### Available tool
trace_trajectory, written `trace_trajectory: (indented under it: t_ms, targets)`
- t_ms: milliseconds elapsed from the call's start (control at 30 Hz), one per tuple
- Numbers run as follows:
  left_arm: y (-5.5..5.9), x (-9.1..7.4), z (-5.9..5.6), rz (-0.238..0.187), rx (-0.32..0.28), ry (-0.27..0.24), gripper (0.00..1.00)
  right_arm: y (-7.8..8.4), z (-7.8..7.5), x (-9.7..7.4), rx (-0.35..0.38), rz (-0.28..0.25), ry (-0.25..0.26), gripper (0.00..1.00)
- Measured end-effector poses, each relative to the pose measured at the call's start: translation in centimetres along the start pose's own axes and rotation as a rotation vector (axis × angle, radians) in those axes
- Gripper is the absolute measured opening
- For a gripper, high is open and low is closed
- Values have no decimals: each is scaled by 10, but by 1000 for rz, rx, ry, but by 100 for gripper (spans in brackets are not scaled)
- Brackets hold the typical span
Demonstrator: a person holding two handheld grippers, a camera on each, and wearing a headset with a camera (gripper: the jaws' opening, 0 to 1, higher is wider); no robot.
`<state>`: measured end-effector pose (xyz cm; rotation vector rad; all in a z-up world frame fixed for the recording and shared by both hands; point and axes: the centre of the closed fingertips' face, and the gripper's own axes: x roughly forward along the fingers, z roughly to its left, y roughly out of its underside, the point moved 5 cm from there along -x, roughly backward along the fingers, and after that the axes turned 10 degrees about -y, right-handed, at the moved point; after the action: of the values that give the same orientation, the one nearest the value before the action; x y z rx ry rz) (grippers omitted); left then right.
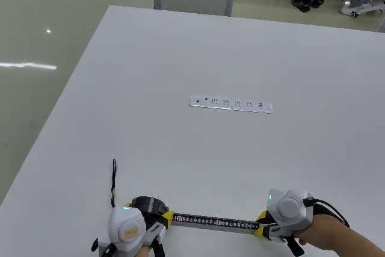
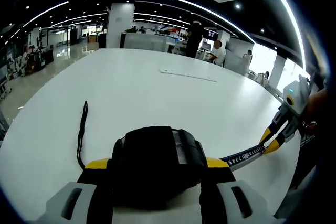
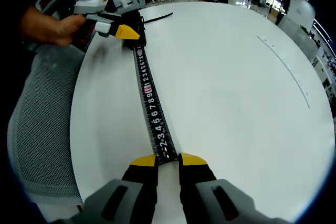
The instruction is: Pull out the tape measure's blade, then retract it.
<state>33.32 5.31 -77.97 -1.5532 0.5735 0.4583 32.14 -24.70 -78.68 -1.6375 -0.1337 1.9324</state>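
Both clamped: left gripper (image 2: 157,164) on tape measure (image 2: 157,148) case, right gripper (image 3: 168,160) on blade (image 3: 151,106) tip; blade extended flat on table (image 1: 240,46).

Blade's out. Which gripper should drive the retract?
Right, likely. The right gripper pinches the blade tip and can carry it back toward the case; the left gripper just clamps that case.
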Motion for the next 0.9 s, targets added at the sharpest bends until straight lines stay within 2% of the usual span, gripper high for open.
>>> trace_trajectory:
  t_ms: [400, 900]
  targets:
    - [0, 2, 1, 12, -29, -2, 63, -13, -2, 3, -26, -26, 9, 14]
    - [-1, 1, 1, 15, -34, 4, 63, -20, -1, 5, -30, -35, -1, 14]
